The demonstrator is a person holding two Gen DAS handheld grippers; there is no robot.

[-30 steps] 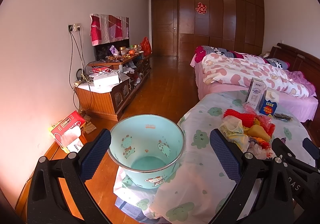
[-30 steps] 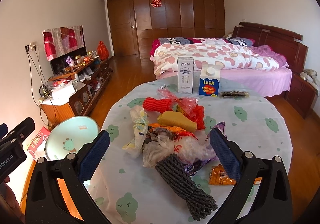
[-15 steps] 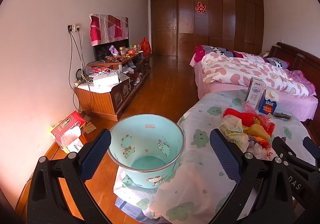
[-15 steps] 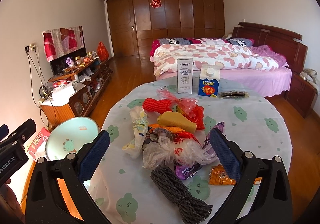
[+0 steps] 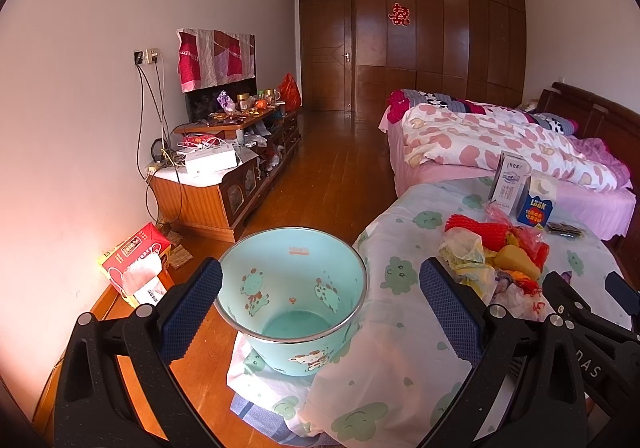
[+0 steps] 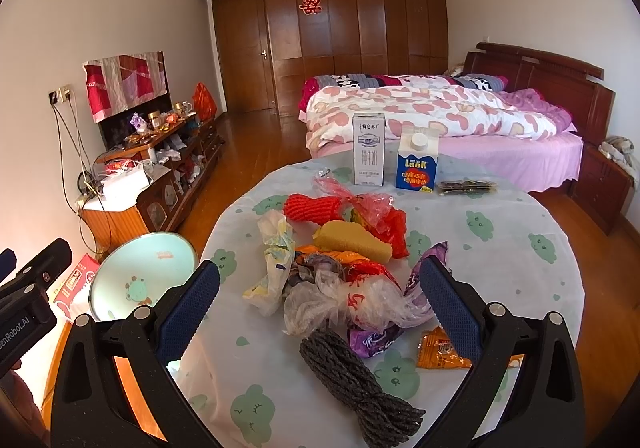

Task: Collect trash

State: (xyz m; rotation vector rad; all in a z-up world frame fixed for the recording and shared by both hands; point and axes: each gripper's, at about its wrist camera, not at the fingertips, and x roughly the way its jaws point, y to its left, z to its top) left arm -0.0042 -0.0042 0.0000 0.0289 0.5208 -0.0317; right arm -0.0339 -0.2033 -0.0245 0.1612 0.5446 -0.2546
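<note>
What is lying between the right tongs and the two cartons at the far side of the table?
In the right wrist view, a trash pile lies between the right tongs and the cartons: grey netting roll, crumpled plastic bags, wrappers, red netting.

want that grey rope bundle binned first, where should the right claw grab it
Grip the grey rope bundle across its thick middle, coming down from above with the right claw turned across its length. It lies flat and long, apart from the wrappers, slimmer than the open jaws.

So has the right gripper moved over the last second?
Yes. The right gripper has pulled back from the trash pile: the grey rope bundle, earlier between its jaws, now lies lower in view, nearer the camera.
</note>
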